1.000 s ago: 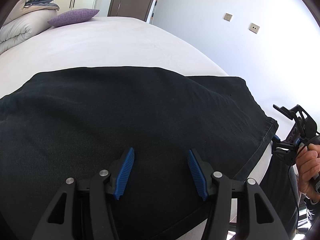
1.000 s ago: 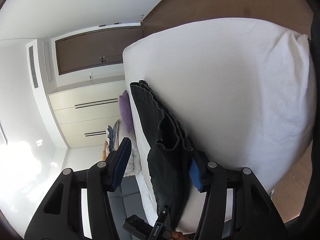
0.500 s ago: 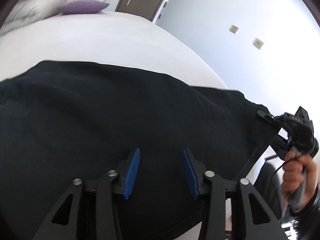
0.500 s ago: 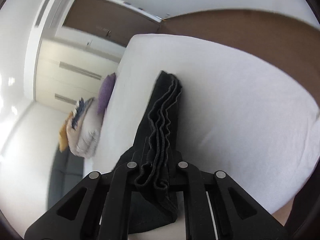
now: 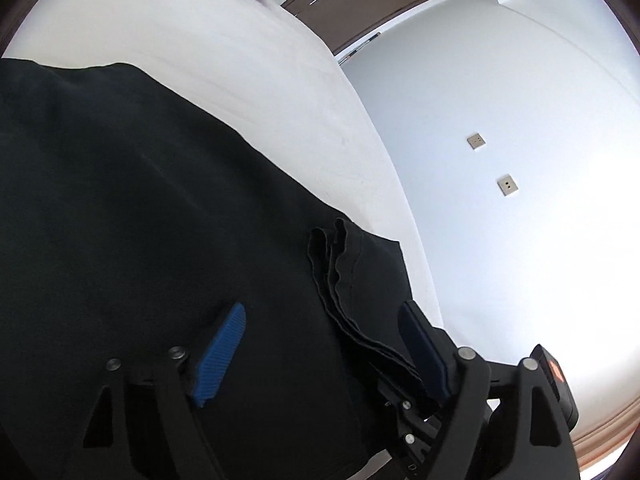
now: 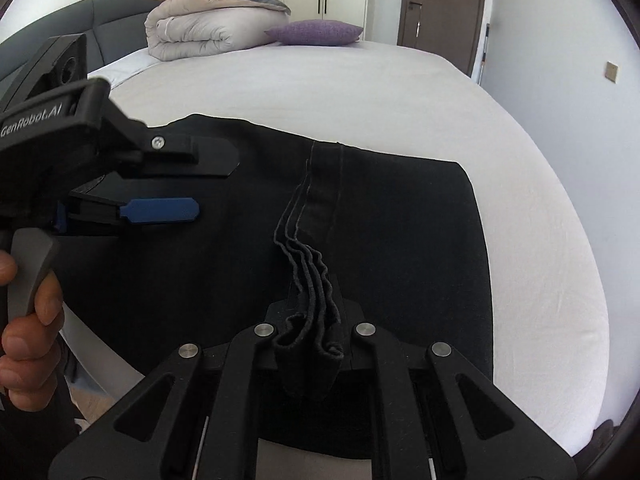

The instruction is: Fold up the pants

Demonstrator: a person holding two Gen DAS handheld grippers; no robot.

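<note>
Hem layers of the pants (image 6: 384, 216) now carried over the bed (image 6: 360, 80), pinched by the right claw (image 6: 308, 344), left claw (image 5: 320, 344) held wide, so fold's underway.

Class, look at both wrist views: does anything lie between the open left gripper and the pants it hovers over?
Nothing visible does. The left gripper hangs open directly above the pants on the bed; the right gripper already pinches the bunched hem beside it.
</note>
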